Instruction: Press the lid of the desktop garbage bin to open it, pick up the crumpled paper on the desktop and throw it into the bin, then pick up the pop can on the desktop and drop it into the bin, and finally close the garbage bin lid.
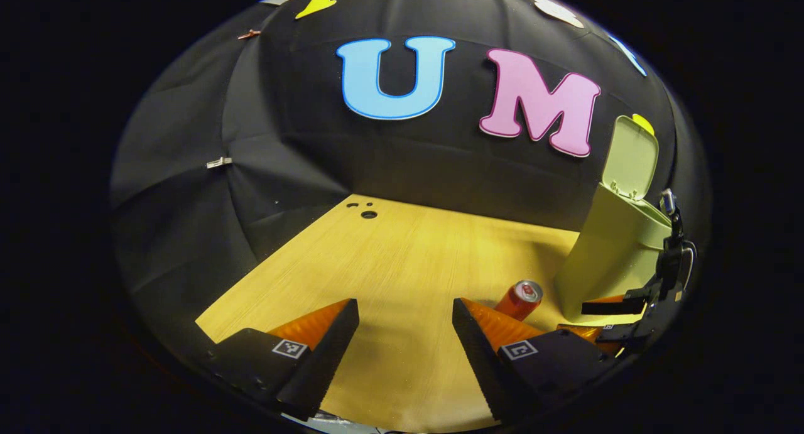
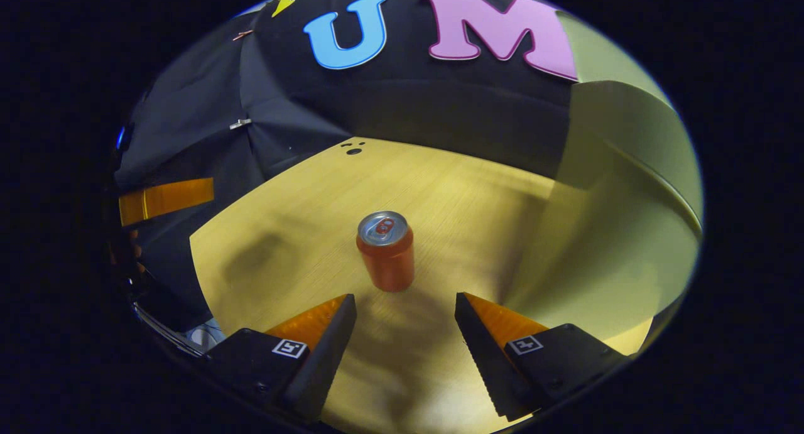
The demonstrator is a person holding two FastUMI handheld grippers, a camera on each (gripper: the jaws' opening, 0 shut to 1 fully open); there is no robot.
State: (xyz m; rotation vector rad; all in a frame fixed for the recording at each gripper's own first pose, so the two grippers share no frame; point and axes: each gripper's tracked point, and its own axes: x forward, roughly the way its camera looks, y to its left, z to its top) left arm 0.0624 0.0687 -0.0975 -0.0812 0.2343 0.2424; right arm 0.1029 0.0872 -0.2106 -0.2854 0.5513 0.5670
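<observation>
Two grippers idle wide: right gripper (image 2: 405, 333) spread, lined up on upright pop can (image 2: 385, 250) at frame centre, bin (image 1: 612, 258) lid (image 1: 631, 159) up at right to receive it; left gripper (image 1: 405, 336) spread, holding nothing.

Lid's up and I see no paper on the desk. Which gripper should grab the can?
Right. The pop can stands upright just ahead of the right gripper, centred between its open jaws. The left gripper points at bare desk, can off to its side.
</observation>
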